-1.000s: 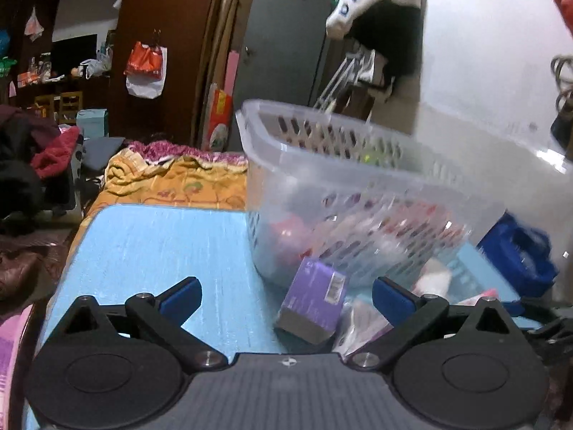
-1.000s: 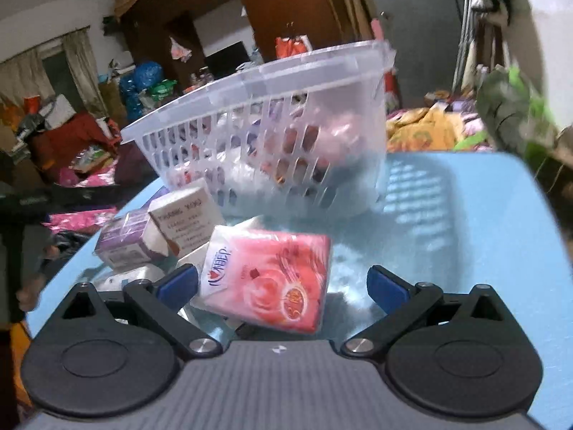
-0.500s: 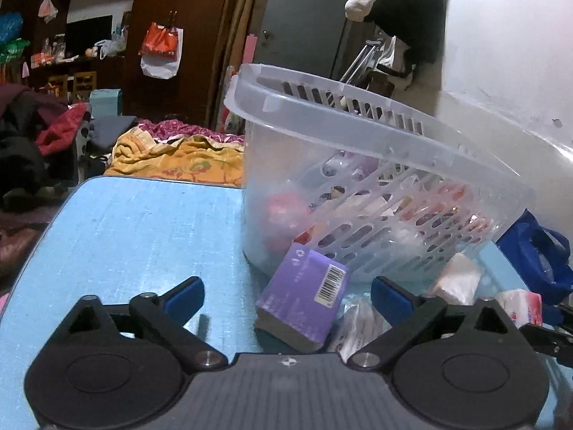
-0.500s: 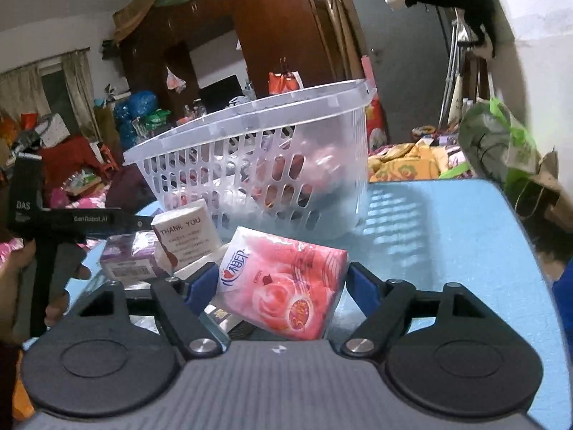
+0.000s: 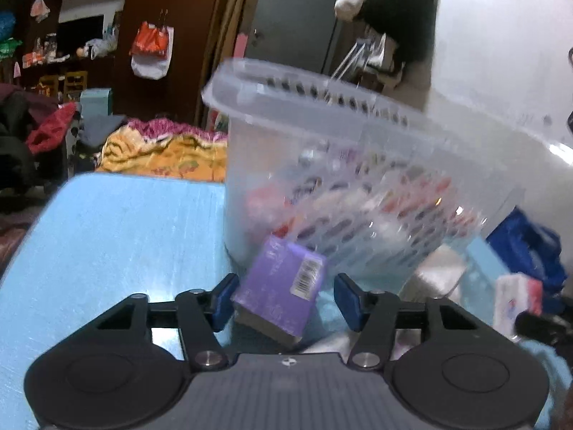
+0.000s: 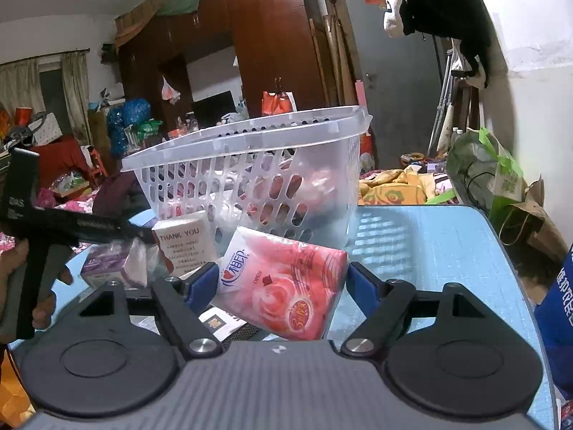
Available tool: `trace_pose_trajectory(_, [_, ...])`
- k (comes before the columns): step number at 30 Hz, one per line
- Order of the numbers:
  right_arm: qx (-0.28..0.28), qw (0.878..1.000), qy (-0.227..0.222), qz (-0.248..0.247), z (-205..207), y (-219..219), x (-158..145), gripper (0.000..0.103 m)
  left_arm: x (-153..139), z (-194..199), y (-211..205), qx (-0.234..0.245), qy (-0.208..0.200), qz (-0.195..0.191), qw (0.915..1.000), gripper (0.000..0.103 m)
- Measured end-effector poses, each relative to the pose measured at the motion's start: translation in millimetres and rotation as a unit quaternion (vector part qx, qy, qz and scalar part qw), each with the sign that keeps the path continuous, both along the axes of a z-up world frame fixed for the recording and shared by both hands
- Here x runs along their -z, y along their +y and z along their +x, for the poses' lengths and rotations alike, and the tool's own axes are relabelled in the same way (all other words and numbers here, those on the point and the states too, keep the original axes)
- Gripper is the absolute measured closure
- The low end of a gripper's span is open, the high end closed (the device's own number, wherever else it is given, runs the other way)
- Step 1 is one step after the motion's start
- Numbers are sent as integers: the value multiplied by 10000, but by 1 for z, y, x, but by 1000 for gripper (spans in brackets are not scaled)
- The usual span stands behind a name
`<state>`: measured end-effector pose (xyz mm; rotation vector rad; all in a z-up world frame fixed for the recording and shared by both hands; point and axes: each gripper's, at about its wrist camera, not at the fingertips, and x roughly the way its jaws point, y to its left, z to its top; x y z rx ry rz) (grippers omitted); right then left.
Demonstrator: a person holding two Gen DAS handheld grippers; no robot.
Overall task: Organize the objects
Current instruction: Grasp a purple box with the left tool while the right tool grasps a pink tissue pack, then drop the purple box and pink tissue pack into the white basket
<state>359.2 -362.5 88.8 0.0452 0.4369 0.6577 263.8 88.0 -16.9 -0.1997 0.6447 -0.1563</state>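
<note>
A clear plastic basket (image 5: 376, 165) holding several items stands on the blue table (image 5: 114, 236); it also shows in the right wrist view (image 6: 250, 165). My left gripper (image 5: 284, 299) has its jaws closed in around a purple box (image 5: 283, 286) with a barcode, left pad touching, a small gap at the right pad. My right gripper (image 6: 283, 283) is shut on a pink tissue pack (image 6: 286, 279). The purple box (image 6: 104, 265) and the left gripper (image 6: 71, 229) show at the left of the right wrist view.
A white "THANK YOU" box (image 6: 184, 243) stands in front of the basket. A clear wrapped packet (image 6: 138, 261) and small cards (image 6: 222, 322) lie beside it. Bedding (image 5: 161, 154) lies beyond the table's far edge. A green bag (image 6: 480, 172) sits at the right.
Both grippers have closed in from wide open: the left around the purple box, the right onto the pink tissue pack. The left view is blurred by motion.
</note>
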Motion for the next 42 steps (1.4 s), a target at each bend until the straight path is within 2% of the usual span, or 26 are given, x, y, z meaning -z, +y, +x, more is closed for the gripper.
trace_pose_trajectory(2, [-5,10000,-17,10,-1,0,0,23,2,-1,1,31,-57,-73,10000,40])
trace_pose_trajectory(3, [-9,10000,-27,10,0,0,0,23,1,-4,3,-3,-155,-104,9998,48])
trace_pose_trajectory(6, [-22,10000,-48,12,-1,1,0,23,-5,-13,6,-52,-414,-147,9990,53])
trace_pose_trajectory(9, [-21,10000,-86,10,-2,1,0,23,-11,-23,7,-76,-651,-155,9977,55])
trace_pose_trajectory(18, [-10,9996,-285,-36,-10,3,-1,24,-17,-62,25,29,-1331,-844,9875,55])
trace_pose_trajectory(22, [-6,9994,-347,-34,-12,3,-2,24,-18,-67,33,334,-1274,-1252,9834,55])
trace_pose_trajectory(25, [16,9992,-397,-24,-13,3,-3,24,-16,-70,32,409,-1289,-1281,9825,55])
trace_pose_trajectory(28, [69,9987,-498,9,-16,2,-4,25,-15,-71,31,509,-1313,-1473,9790,55])
trace_pose_trajectory(30, [245,9959,-844,219,-28,-5,-9,25,-22,-73,35,751,-1348,-1754,9723,55])
trace_pose_trajectory(32, [221,9925,-1096,486,-41,-10,-27,25,-39,-69,33,935,-1437,-1980,9651,55])
trace_pose_trajectory(34, [104,9882,-1426,551,-47,-5,-54,25,-61,-59,26,957,-1521,-1938,9644,55])
trace_pose_trajectory(36, [74,9858,-1639,348,-38,12,-81,25,-89,-37,14,903,-1544,-1862,9661,55])
trace_pose_trajectory(38, [30,9843,-1763,80,-15,34,-104,25,-108,-16,0,734,-1682,-1558,9706,55])
trace_pose_trajectory(40, [67,9864,-1627,-223,17,54,-116,25,-118,4,-8,407,-1650,-1307,9767,55])
trace_pose_trajectory(42, [-43,9903,-1354,-302,46,65,-116,24,-119,27,-14,180,-1485,-1086,9828,52])
